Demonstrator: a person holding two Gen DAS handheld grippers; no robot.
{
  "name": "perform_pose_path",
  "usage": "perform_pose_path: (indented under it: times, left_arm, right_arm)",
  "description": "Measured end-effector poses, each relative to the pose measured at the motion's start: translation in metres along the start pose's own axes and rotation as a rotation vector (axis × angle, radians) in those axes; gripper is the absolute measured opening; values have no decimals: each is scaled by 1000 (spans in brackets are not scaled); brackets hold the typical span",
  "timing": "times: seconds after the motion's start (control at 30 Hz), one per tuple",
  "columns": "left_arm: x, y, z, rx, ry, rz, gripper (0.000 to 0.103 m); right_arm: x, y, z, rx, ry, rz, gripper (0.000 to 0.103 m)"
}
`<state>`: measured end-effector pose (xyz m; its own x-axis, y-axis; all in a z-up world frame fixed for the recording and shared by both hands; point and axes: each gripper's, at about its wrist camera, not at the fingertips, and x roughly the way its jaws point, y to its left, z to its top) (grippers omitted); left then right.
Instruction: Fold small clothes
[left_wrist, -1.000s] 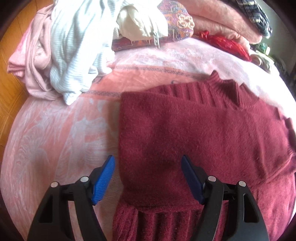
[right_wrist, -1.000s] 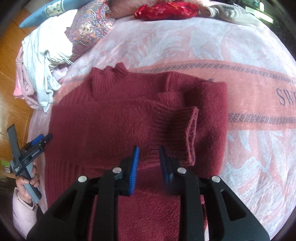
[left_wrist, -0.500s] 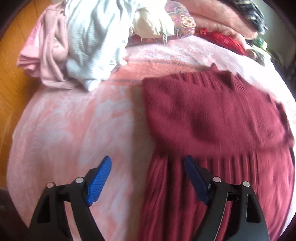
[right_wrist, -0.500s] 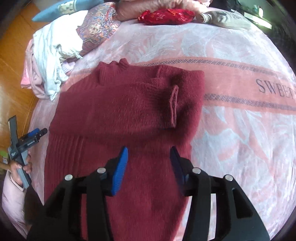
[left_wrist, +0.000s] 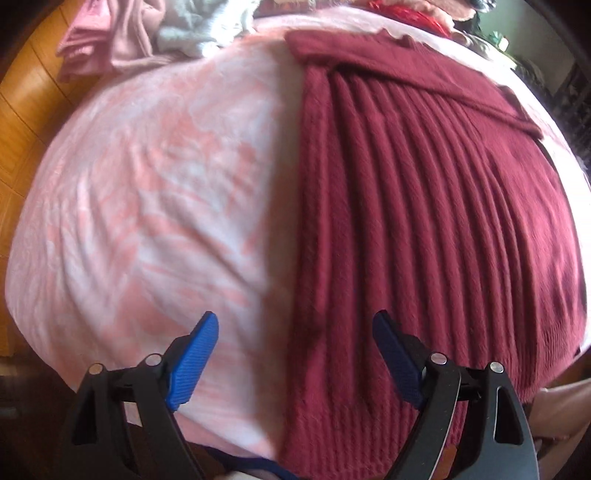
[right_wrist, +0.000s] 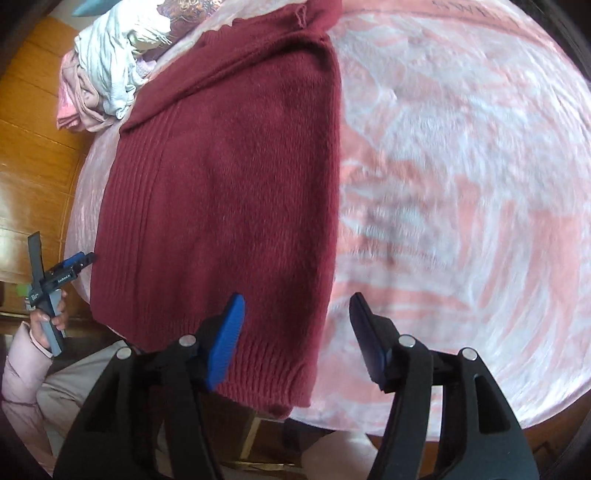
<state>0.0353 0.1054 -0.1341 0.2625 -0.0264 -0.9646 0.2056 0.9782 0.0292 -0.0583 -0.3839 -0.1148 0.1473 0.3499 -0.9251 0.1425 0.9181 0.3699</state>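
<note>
Pink blanket (right_wrist: 461, 166) covers the bed, and both grippers have just been opening: left gripper (left_wrist: 293, 356) wide, right gripper (right_wrist: 297, 338) spread partway, nothing between either pair of jaws. Each hovers over a bottom corner of the maroon sweater (right_wrist: 229, 177) lying flat with sleeves folded in. I'd pinch both hem corners evenly, then lift toward the collar together.

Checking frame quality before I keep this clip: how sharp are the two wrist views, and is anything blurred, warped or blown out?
Left wrist view: the ribbed maroon knit sweater and pink patterned blanket are smeared by motion blur, while the left tongs stay crisp. Right wrist view: the blanket streaks at right, the sweater is fairly sharp, and the right tongs are sharp. Both views bulge from fisheye, with dark corners; daylight, no harsh glare.
</note>
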Motion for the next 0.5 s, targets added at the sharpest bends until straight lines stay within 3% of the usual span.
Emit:
perform_pose_path:
  times: [0.17,0.37,0.5]
  left_arm:
    - [16,-12,-28,0,77,50,86]
    - [15,-4,-37,-71,93,-7,84]
    - [14,-7,-42,-70,93,-51,61]
  right_arm:
    - [14,17,-23,-54,41,-70,65]
    - [28,29,-43,-52,94,-46,66]
    - [37,34,-46,-57,105,-39,61]
